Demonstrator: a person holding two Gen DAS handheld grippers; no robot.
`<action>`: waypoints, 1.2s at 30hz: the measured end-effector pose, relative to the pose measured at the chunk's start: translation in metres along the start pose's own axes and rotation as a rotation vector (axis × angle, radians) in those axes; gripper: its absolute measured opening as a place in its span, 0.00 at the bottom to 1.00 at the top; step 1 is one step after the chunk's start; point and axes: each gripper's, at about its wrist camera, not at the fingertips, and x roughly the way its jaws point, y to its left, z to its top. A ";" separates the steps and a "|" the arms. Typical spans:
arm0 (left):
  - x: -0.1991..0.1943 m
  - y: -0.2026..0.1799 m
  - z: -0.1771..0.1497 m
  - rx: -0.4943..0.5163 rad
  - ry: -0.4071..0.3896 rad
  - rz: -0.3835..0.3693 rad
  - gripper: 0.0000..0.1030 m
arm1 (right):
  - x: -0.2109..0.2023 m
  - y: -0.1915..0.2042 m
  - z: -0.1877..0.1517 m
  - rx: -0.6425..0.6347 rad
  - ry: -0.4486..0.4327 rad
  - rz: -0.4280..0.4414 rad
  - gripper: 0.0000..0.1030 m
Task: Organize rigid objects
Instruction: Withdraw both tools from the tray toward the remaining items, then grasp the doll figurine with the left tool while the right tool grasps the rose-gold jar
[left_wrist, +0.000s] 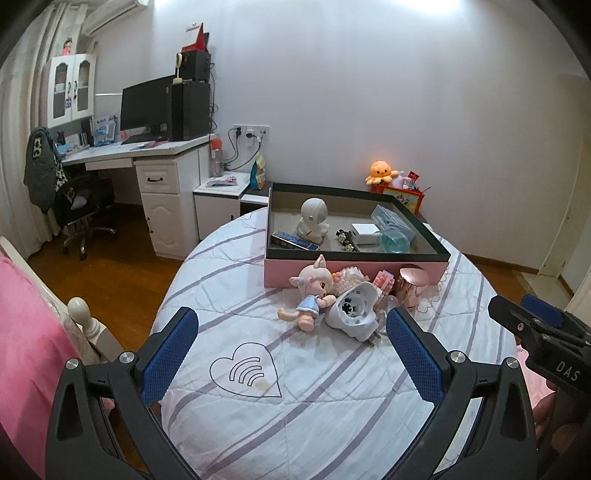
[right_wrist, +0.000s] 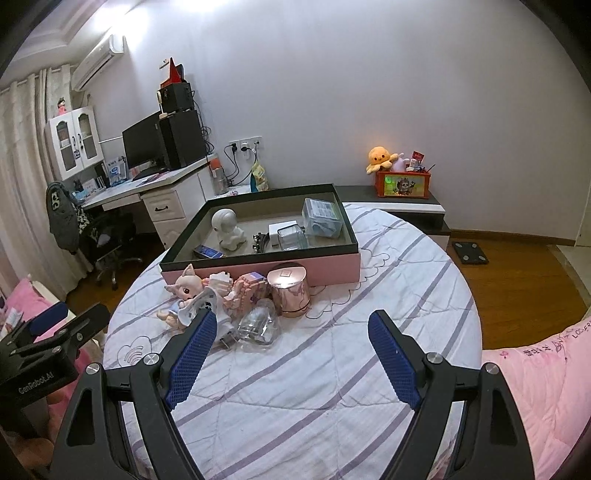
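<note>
a striped quilt (right_wrist: 332, 369) covers the bed, and at its far side sits a wide pink box (right_wrist: 258, 266) with a dark rim. inside it are a white robot figure (right_wrist: 227, 228) at the left, a clear glass jar (right_wrist: 291, 237) and a clear plastic case (right_wrist: 322, 218) at the right, a white block (right_wrist: 282, 228) between them, and a small blue box (right_wrist: 208, 253) near the front wall. both grippers hang above the near part of the quilt: the left gripper (left_wrist: 291, 345) has its jaws spread wide with nothing between them, and the right gripper (right_wrist: 290, 350) is likewise spread and empty. just in front of the box lies a heap of loose things: a rose-gold canister (right_wrist: 290, 290) standing upright at the right, a doll (left_wrist: 312, 291) lying at the left, a white plug-in device (left_wrist: 352, 308) touching the doll, pink brick models (right_wrist: 247, 291) behind it, and a clear heart-shaped bottle (right_wrist: 258, 325) nearest
</note>
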 end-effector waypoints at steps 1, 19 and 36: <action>0.000 0.000 0.000 0.001 0.000 0.002 1.00 | 0.000 0.000 0.000 0.000 0.002 0.002 0.83; 0.024 0.001 -0.004 -0.002 0.051 -0.002 1.00 | 0.014 -0.002 -0.002 -0.004 0.033 -0.005 0.83; 0.134 0.002 0.006 0.008 0.174 -0.002 1.00 | 0.095 -0.020 0.006 0.014 0.145 -0.018 0.83</action>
